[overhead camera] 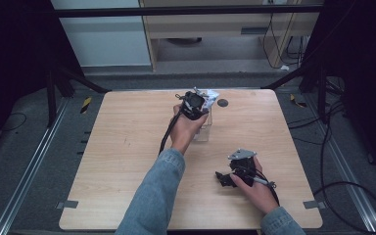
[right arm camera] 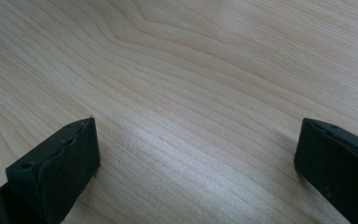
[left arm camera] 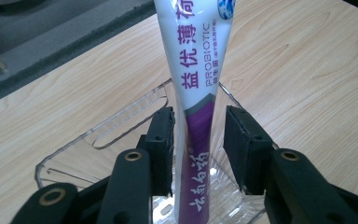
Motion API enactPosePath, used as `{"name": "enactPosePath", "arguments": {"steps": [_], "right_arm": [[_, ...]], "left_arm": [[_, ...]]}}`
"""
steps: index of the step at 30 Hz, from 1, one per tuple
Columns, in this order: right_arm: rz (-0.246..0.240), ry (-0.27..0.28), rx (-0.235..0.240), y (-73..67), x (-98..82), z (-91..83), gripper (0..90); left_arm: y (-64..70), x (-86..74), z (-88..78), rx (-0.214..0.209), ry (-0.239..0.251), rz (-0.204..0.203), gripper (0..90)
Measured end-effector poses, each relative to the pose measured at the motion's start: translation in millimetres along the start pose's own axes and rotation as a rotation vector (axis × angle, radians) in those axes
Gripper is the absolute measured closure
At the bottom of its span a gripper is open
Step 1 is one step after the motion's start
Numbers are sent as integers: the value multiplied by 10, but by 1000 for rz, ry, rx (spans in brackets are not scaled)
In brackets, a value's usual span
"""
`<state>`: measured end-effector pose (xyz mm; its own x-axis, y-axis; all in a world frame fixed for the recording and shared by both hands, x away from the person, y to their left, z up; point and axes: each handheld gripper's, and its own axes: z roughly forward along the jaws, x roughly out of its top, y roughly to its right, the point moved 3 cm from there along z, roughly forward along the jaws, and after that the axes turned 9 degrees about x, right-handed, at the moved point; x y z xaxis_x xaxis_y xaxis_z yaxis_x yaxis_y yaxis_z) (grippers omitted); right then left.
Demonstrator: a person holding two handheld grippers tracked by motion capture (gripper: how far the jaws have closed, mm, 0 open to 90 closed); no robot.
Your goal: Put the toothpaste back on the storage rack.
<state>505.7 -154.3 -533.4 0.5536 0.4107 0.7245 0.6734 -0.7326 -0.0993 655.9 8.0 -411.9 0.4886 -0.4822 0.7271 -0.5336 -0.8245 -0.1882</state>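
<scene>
Light wood-grain bench (overhead camera: 127,147), small dark round disc (overhead camera: 222,103) near far edge. Grey tabs at front corners, L (overhead camera: 67,204) & R (overhead camera: 314,204). Grey carpet floor (overhead camera: 10,147) w/ metal rail (overhead camera: 29,166) at L. Yellow-black striped tape bits beside far corners (overhead camera: 85,104), (overhead camera: 298,101). Black cables (overhead camera: 352,186) looped on floor at R. Pale wooden cabinet (overhead camera: 215,29) beyond.

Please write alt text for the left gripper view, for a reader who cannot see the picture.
A white and purple toothpaste tube stands in a clear plastic container on a wooden table. The left gripper has a black jaw on each side of the tube, with a narrow gap on both sides.
</scene>
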Motion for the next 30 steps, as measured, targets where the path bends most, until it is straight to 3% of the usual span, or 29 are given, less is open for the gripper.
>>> {"name": "enactPosePath", "arguments": {"steps": [7,15,21,30], "right_arm": [[-3,-1,0,2,-1,0,4],[1,0,0,-1,0,0,5],[0,-1,0,-1,-1,-1,4],[-2,-1,0,0,-1,-1,4]], "left_arm": [[-15,-10,-33,20,13,6,509],[-36,-17,-151,53,34,18,306],[-30,-33,-210,30,31,16,134],[37,-76,-316,37,25,55,42]]}}
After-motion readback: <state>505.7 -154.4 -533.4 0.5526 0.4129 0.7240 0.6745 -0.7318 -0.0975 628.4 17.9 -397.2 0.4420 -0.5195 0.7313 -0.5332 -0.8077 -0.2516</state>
